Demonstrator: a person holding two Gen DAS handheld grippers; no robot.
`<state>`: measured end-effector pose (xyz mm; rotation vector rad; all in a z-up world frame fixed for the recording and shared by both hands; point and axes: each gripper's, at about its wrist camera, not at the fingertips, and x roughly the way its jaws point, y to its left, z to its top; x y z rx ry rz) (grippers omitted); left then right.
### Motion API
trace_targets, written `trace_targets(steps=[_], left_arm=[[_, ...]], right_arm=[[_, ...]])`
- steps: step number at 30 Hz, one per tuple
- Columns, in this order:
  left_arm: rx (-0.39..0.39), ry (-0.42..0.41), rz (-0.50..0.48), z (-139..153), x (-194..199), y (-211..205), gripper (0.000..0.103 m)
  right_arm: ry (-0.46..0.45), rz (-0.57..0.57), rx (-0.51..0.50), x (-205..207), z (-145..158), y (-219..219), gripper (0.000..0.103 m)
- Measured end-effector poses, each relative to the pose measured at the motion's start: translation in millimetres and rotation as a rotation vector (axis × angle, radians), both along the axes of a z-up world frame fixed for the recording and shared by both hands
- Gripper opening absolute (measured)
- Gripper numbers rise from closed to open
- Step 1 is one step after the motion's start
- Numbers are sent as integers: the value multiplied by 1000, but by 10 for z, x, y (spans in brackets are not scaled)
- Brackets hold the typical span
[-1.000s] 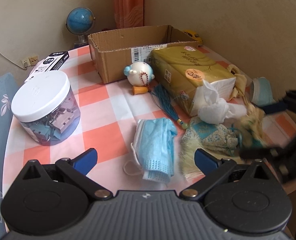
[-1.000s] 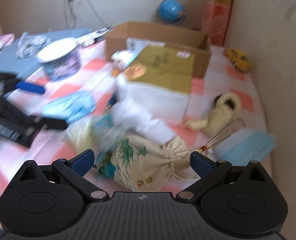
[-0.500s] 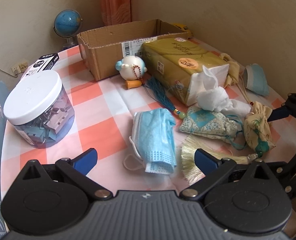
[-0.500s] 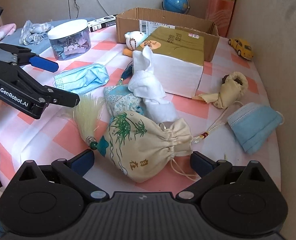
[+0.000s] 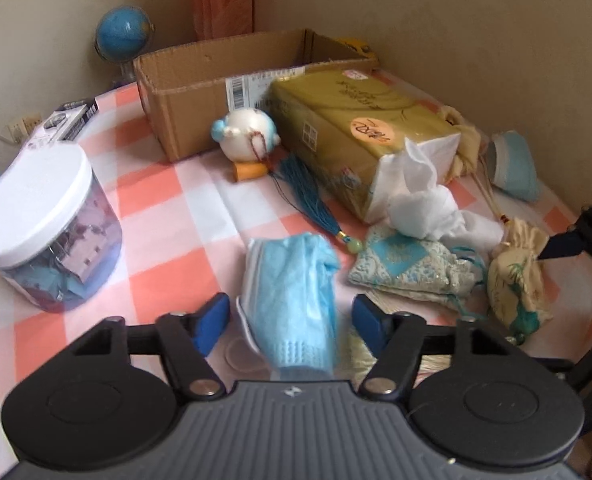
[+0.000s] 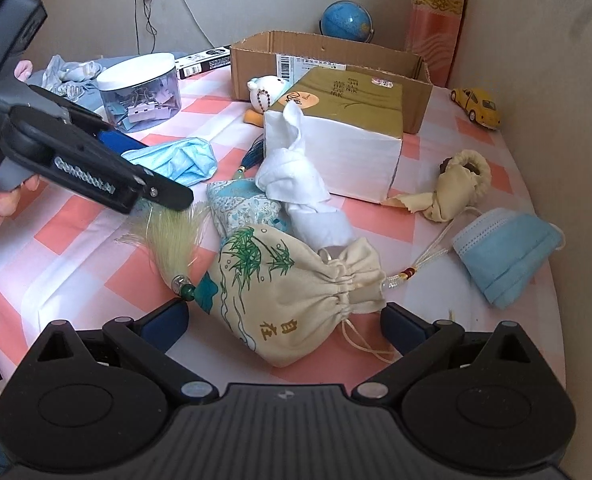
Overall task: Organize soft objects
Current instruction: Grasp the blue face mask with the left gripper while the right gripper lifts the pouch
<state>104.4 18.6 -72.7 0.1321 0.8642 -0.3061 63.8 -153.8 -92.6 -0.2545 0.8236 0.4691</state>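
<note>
My left gripper [image 5: 292, 320] is open, its blue pads on either side of a crumpled blue face mask [image 5: 292, 288] on the checked tablecloth; the mask also shows in the right wrist view [image 6: 176, 160]. My right gripper [image 6: 284, 326] is open around a cream drawstring pouch with green bamboo print [image 6: 292, 284], also in the left wrist view [image 5: 519, 276]. Between them lie a pale blue brocade pouch [image 5: 411, 264], a white tissue [image 6: 296, 176] and a cream tassel [image 6: 172, 236]. A second blue mask [image 6: 503, 252] and a small cream pouch [image 6: 459, 180] lie at the right.
An open cardboard box [image 5: 232, 80] stands at the back, a yellow tissue pack [image 5: 355, 120] against it. A white round toy [image 5: 246, 140], a teal tassel [image 5: 307, 196], a clip jar [image 5: 44, 220], a globe [image 5: 124, 36] and a yellow toy car [image 6: 475, 108] are around. Walls close the right side.
My left gripper has moved forward and down so its pads now flank the blue mask, and they stand closer together. My right gripper has moved closer over the bamboo pouch.
</note>
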Motion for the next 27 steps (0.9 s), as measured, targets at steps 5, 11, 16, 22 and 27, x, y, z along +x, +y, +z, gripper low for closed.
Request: trace_targets(steps=[5,11,16,22,27], left_arm=[[2,2,-14,9,-1,-12,58],[0,-1,-18,6,7,-11,58],[3,-3,-32,9,1,-9,58],[0,-2,-43,9,3,4,58],[-1,-4,-45,9,8,4,58]], right_arm=[[-19,19,-49,15,92,40,103],[-19,64,-76,88,142,114,103],[2,66,-88,138,117,137,101],[-22,119,-125,109,212,96,101],[-23,155,-159,164,165,123,91]])
